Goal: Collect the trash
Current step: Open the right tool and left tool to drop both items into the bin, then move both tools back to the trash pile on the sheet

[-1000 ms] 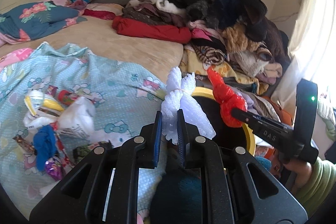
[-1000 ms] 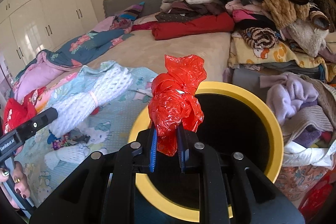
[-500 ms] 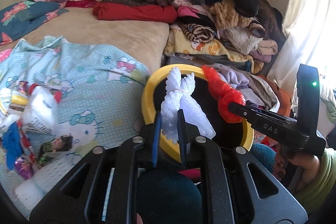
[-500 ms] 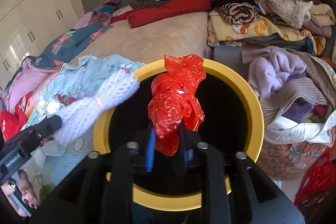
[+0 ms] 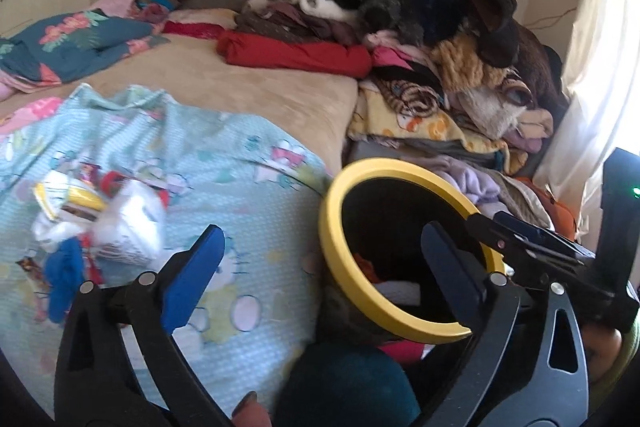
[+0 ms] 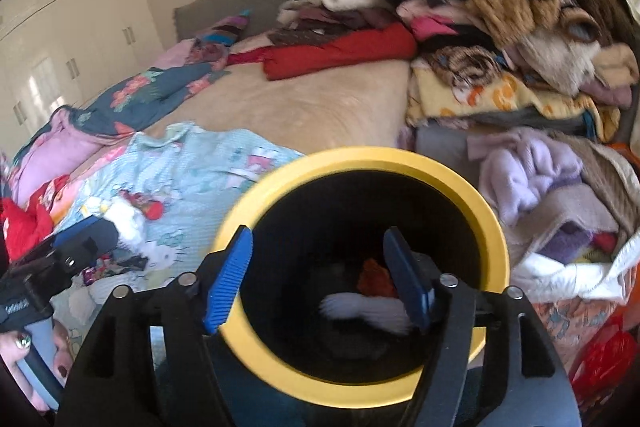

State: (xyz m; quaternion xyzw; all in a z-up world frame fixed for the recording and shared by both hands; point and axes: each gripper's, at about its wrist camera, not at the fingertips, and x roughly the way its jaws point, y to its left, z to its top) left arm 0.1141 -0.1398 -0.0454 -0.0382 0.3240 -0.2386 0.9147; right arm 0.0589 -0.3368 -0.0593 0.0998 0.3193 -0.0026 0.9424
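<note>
Right wrist view looks straight down into the yellow-rimmed bin point(image 6: 362, 163), where my right gripper point(image 6: 318, 281) has just been opening its jaws; nothing sits between them now. The red plastic bag point(image 6: 374, 281) and the white foam net point(image 6: 362, 309) lie on the bin's dark bottom, so I judge both drops landed. My left gripper point(image 5: 320, 275) has also just been spreading wide and holds nothing, one finger over the bin's mouth. More trash point(image 5: 96, 223) lies heaped on the blue cartoon sheet point(image 5: 224, 163) beside the bin, within easy reach for my next pick.
</note>
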